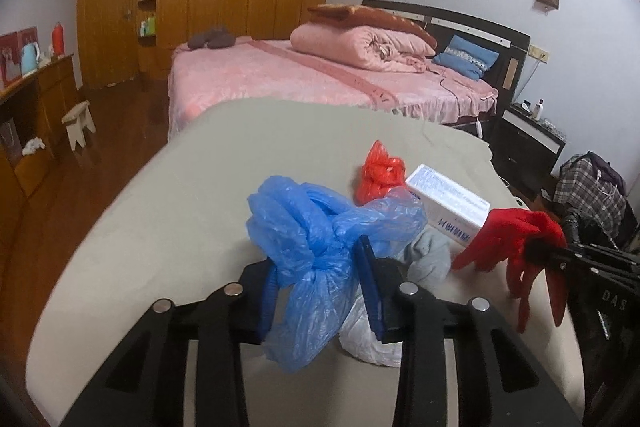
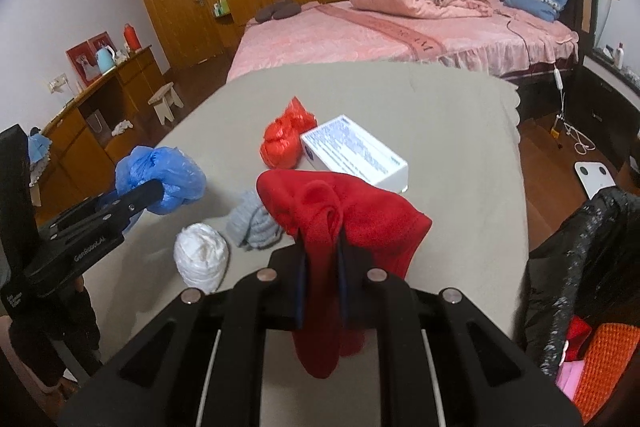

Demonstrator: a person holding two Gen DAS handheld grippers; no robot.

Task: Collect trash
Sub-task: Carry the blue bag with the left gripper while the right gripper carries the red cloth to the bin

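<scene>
Hanging from the right gripper (image 2: 322, 279), a red cloth (image 2: 340, 219) is pinched between the pressed-together fingers and drapes down on both sides, held clear of the beige-covered table (image 2: 460, 147), probably so it can be swung to the black trash bag (image 2: 576, 267) just right of that gripper. A crumpled blue plastic bag (image 1: 316, 247) is clamped in the left gripper (image 1: 320, 291), gathered at its knotted waist and lifted off the surface, likely for the same trip. Ahead of the right gripper, a white wad (image 2: 202, 253) and a grey wad (image 2: 252, 223) are left lying close together on the table, with a red plastic bag (image 2: 286, 139) and a white box (image 2: 356, 157) farther forward, touching each other. What the bag's mouth looks like cannot be judged, since it is cut off by the frame edge; only bright orange and pink contents are glimpsed. The box's print is too blurred to be read.
</scene>
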